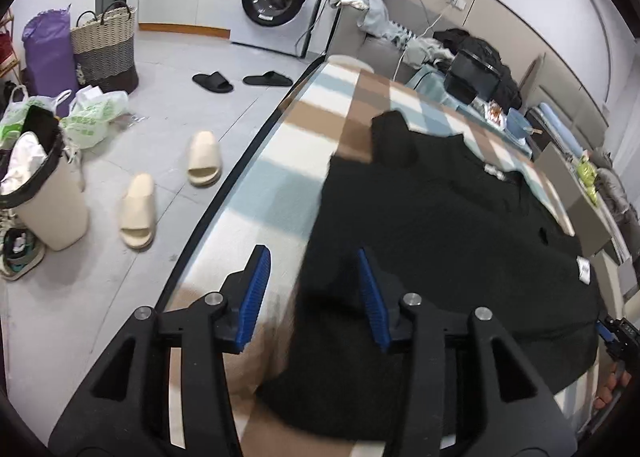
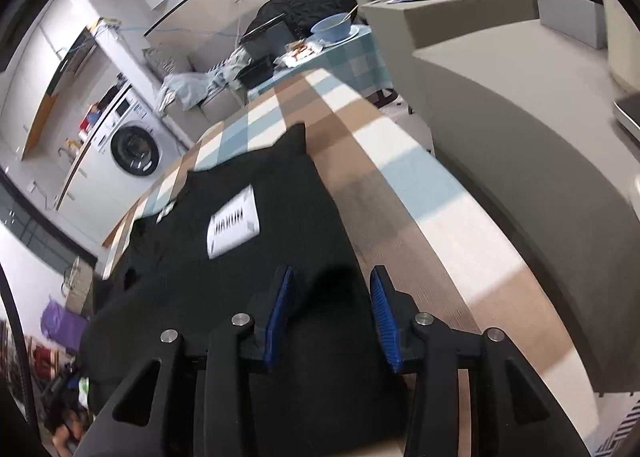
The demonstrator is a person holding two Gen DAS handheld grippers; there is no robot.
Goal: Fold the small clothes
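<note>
Both grippers' blue-padded fingers stand apart and clamp nothing: the left gripper (image 1: 316, 293) straddles the near left edge of a black T-shirt (image 1: 452, 229), the right gripper (image 2: 332, 317) its near right edge. The shirt lies flat on a checked tablecloth (image 1: 280, 161), its long axis running away from the fingers toward the table's far end. Each hand looks equally near its own hem corner.
</note>
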